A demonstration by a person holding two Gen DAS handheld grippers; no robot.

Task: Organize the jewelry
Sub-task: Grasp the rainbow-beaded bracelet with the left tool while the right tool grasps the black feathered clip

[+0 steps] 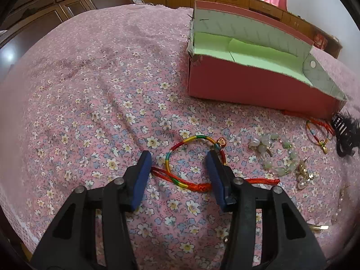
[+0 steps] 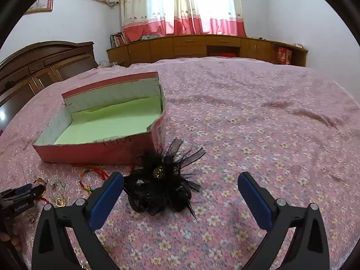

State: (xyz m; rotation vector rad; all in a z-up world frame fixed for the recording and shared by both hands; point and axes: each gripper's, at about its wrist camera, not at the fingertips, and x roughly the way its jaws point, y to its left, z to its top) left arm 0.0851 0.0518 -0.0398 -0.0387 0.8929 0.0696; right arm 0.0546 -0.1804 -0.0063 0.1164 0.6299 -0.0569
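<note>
A rainbow cord bracelet (image 1: 180, 150) with a small bead charm lies on the floral bedspread. Its loop sits between the blue pads of my left gripper (image 1: 177, 159). The right pad is at the charm end and the left pad stands clear of the cord, so the jaws are open around it. My right gripper (image 2: 180, 177) is wide open over a black feather hair clip (image 2: 162, 184), which lies nearer its left finger and touches neither pad. The red box with green lining (image 1: 247, 85) stands open just beyond; it is also in the right wrist view (image 2: 101, 153).
A pale green bead bracelet (image 1: 281, 155), a second rainbow cord bracelet (image 1: 317, 132) and pearl earrings (image 1: 303, 177) lie right of the left gripper. The feather clip (image 1: 344, 132) is at the far right. Wooden cabinets and a headboard border the bed.
</note>
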